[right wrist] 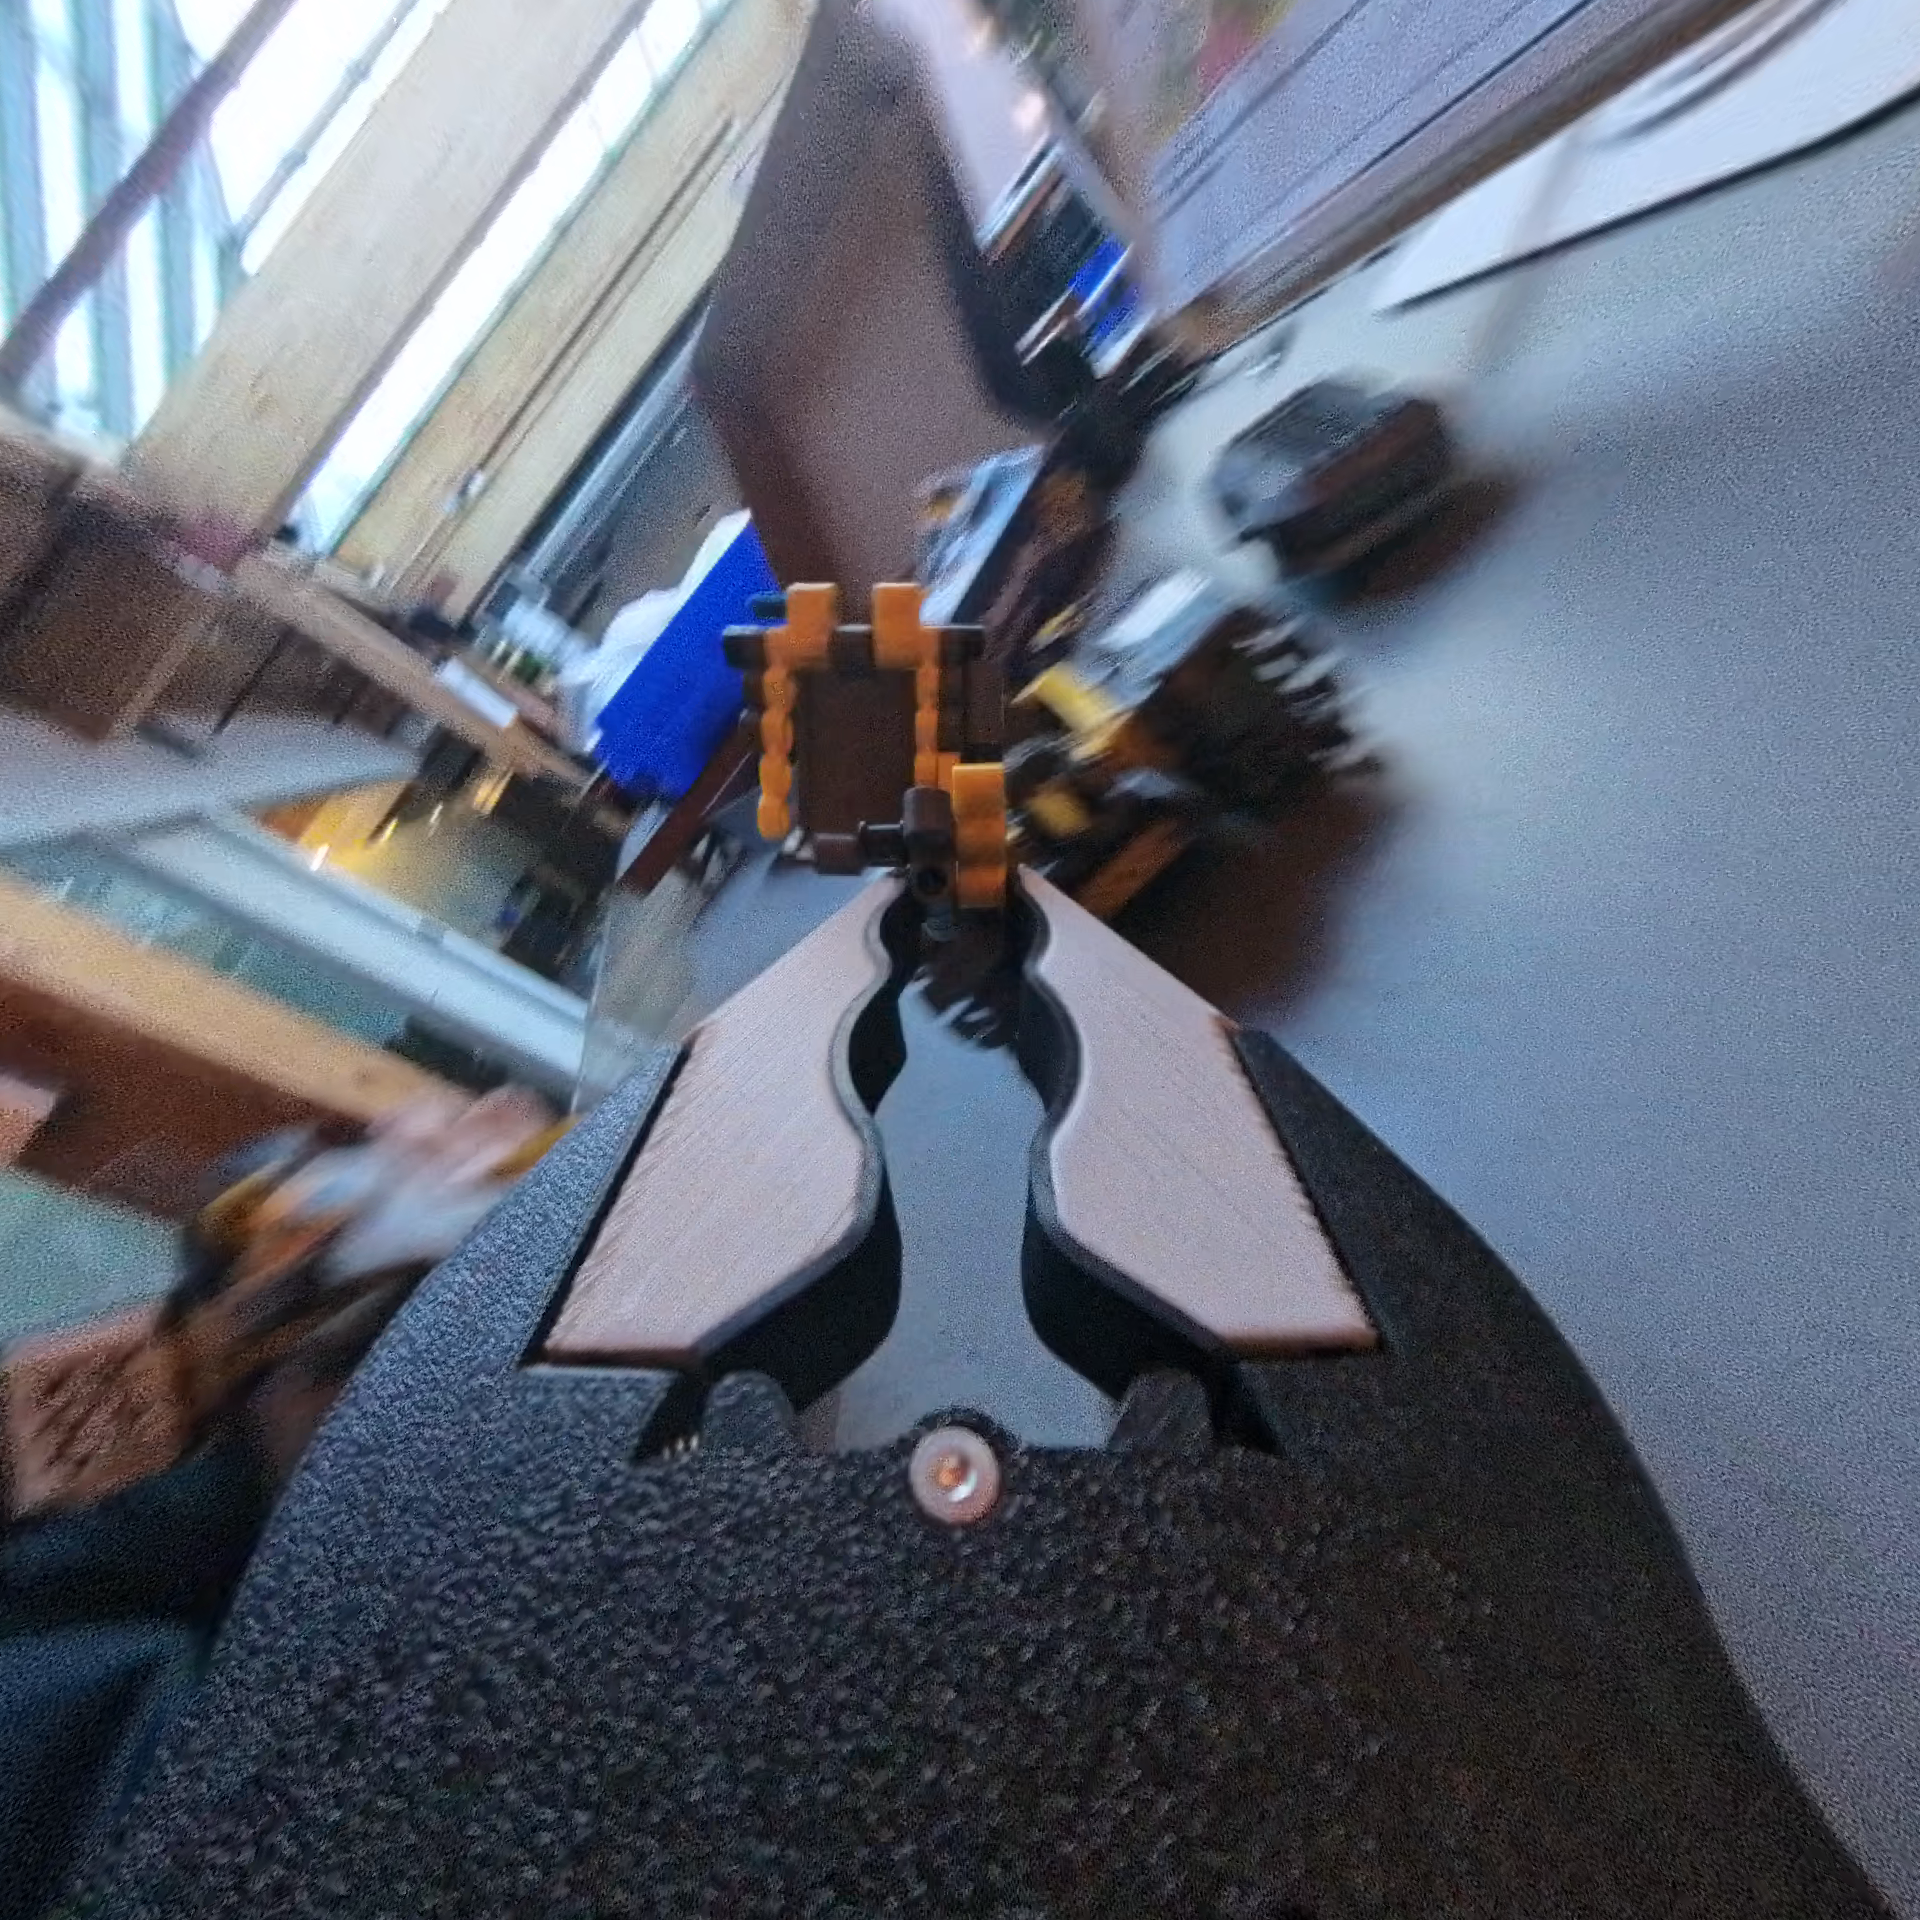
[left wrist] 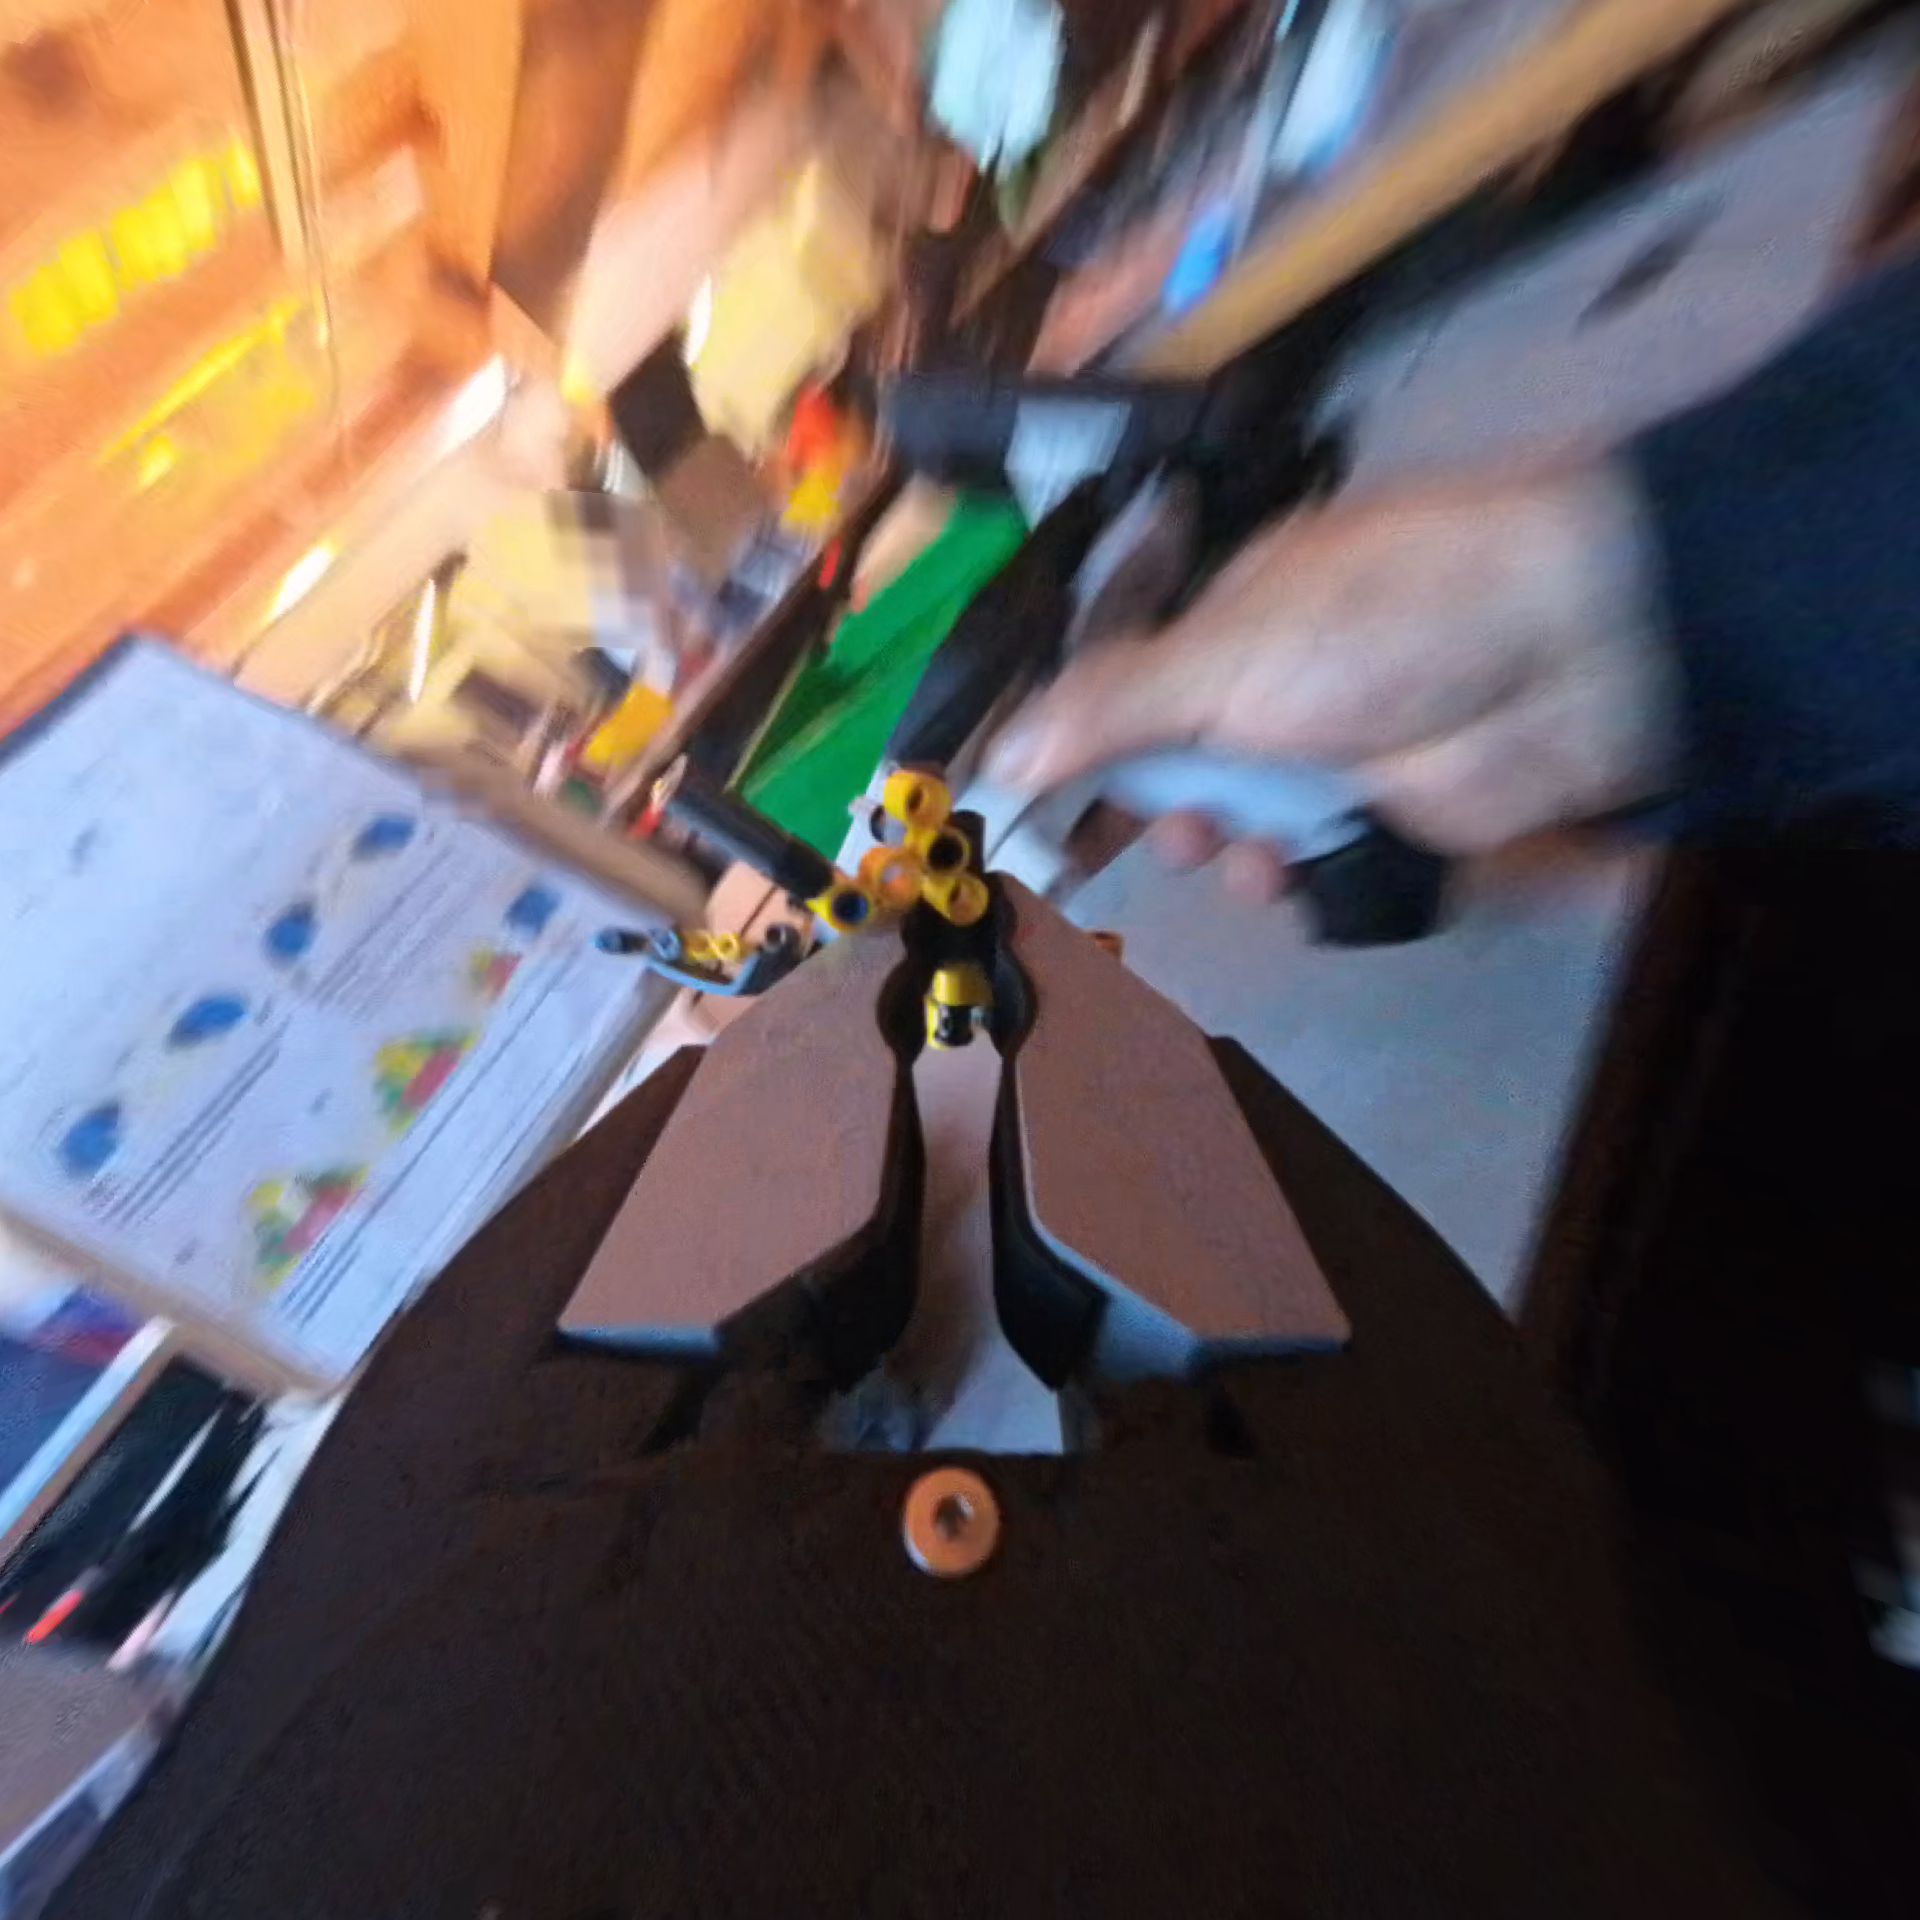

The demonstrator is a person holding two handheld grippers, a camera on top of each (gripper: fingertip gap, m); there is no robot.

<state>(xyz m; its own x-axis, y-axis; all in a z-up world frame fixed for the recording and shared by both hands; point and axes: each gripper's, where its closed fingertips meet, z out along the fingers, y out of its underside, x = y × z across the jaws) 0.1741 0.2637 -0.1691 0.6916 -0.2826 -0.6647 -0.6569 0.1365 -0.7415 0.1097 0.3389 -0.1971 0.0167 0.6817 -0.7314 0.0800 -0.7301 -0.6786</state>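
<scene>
My left gripper point(left wrist: 951, 920) has its two tan fingers almost closed. They pinch a small toy build of yellow round pieces on a black stick point(left wrist: 928, 868). The build pokes out past the tips at 12 o'clock.

At 9 o'clock from those tips is a little bent grey piece with a yellow bit point(left wrist: 688, 951). I cannot tell what it rests on. Farther out at 9 o'clock is a white printed sheet with blue dots and small coloured pictures point(left wrist: 239, 987). Its near edge runs close by my left finger. At 2 o'clock a person's hand point(left wrist: 1351, 686) grips a grey handle, close to my tips. Under it is the flat grey table top point(left wrist: 1320, 1049), and that is the bare side.

My right gripper point(right wrist: 956, 899) is nearly shut too. The tips squeeze the bottom corner of a dark brown toy frame with bumpy orange strips point(right wrist: 883, 727). The frame stands up above the tips at 12 o'clock.

At 2 o'clock, near the frame, is a blurry yellow and black toy truck point(right wrist: 1174, 727). A blue box point(right wrist: 681, 686) is at 10 o'clock, farther back. The grey table point(right wrist: 1621, 883) is wide and bare at 3 o'clock.

Both views are smeared, so small parts are hard to see.
</scene>
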